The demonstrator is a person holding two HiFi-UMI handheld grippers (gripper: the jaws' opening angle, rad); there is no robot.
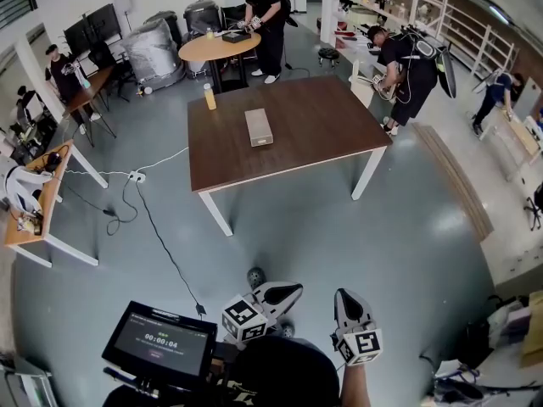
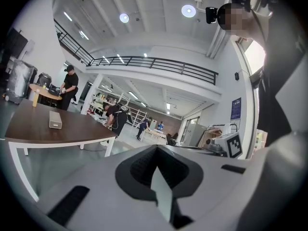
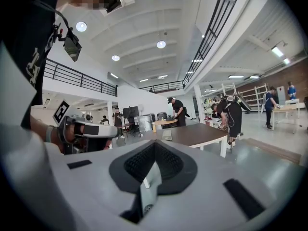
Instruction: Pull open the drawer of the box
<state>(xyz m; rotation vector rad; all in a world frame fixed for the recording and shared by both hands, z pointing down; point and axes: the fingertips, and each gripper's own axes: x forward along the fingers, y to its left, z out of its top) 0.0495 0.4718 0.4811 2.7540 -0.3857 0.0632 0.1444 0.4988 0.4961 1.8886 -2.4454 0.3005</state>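
Note:
The box (image 1: 259, 127) is a small grey oblong lying flat near the middle of the brown table (image 1: 322, 113). It is far ahead of me across the grey floor. It also shows small in the left gripper view (image 2: 55, 120) and the right gripper view (image 3: 167, 135); I cannot make out its drawer at this distance. My left gripper (image 1: 286, 294) and right gripper (image 1: 346, 300) are held close to my body, well short of the table. Each has its jaws pressed together with nothing between them (image 2: 155, 150) (image 3: 154, 148).
A yellow bottle (image 1: 209, 97) stands at the table's far left corner. A power strip and cable (image 1: 136, 177) trail over the floor left of the table. A screen (image 1: 159, 342) sits by my left side. People work at a round table (image 1: 219, 47) and at shelves (image 1: 407, 66).

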